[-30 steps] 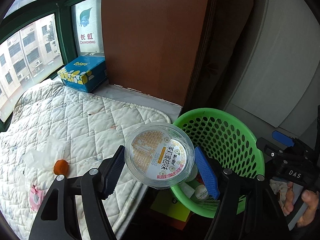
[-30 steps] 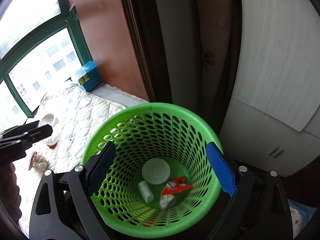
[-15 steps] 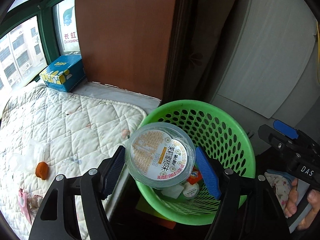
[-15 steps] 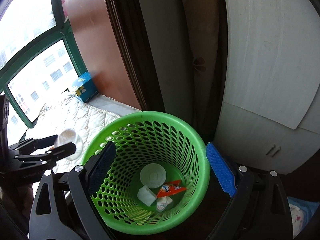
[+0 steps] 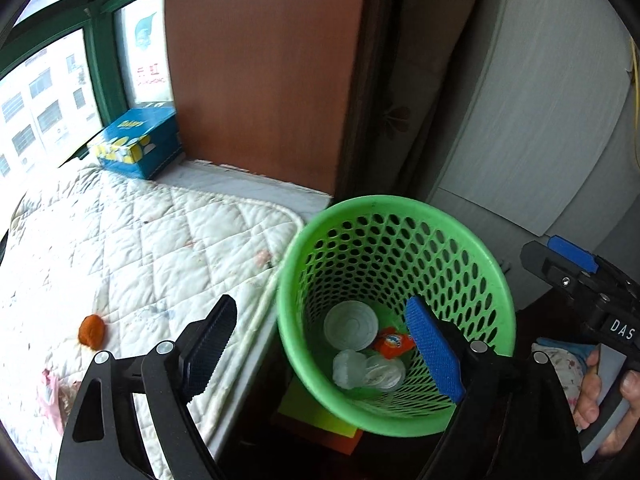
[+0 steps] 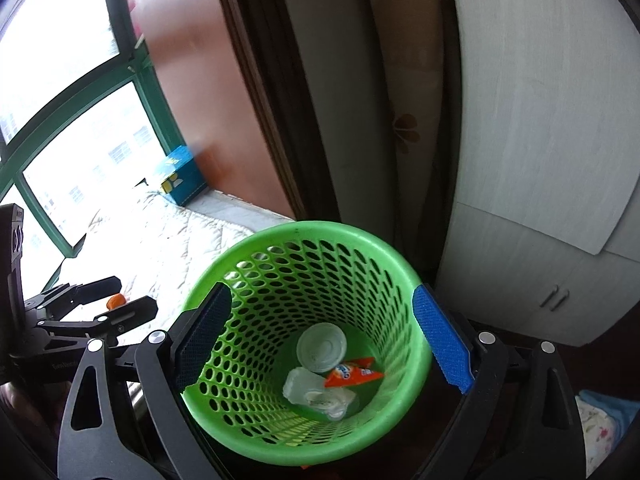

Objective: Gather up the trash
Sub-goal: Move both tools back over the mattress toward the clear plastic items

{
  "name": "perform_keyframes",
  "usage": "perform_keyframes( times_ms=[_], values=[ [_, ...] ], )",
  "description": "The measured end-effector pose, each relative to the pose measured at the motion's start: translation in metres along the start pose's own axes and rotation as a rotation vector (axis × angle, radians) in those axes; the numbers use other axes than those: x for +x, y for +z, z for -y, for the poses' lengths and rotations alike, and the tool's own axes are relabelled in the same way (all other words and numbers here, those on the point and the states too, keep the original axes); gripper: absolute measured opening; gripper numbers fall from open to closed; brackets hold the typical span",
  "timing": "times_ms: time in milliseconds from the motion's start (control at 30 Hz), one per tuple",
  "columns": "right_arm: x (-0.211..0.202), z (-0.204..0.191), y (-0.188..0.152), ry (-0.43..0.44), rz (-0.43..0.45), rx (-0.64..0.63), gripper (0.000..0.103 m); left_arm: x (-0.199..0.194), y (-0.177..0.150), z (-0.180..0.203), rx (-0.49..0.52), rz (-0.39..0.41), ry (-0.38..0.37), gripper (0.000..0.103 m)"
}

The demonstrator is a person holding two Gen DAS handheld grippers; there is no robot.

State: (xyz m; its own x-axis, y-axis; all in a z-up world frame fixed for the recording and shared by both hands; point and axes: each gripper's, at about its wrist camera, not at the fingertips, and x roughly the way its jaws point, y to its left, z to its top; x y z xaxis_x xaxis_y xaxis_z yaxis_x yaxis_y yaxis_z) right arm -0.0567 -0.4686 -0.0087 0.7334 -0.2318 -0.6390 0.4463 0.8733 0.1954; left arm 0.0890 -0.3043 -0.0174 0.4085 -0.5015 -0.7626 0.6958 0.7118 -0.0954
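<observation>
Inside the green basket (image 5: 496,280) lie a clear cup (image 5: 370,370), lid and orange wrapper; left gripper (image 5: 320,354) fingers, just opened, stand spread and empty; right gripper (image 6: 324,346) fingers straddle the rim; an orange scrap (image 5: 91,330) remains on the bed.

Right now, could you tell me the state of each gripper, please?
Left gripper: open, holding nothing; its jaws have just been opening.
Right gripper: open, holding nothing.
</observation>
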Motion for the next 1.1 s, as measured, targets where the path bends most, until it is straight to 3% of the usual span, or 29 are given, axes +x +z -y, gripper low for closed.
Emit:
perform_keyframes(
  times_ms=[700, 1100],
  values=[
    [0.036, -0.108, -0.001, 0.151, -0.078, -0.168, 0.092, -0.061, -0.058, -0.180, -0.314, 0.034, 0.267, 0.083],
    [0.067, -0.185, -0.011, 0.247, -0.149, -0.283, 0.092, -0.088, -0.087, -0.292, -0.445, 0.020, 0.506, 0.089]
  ],
)
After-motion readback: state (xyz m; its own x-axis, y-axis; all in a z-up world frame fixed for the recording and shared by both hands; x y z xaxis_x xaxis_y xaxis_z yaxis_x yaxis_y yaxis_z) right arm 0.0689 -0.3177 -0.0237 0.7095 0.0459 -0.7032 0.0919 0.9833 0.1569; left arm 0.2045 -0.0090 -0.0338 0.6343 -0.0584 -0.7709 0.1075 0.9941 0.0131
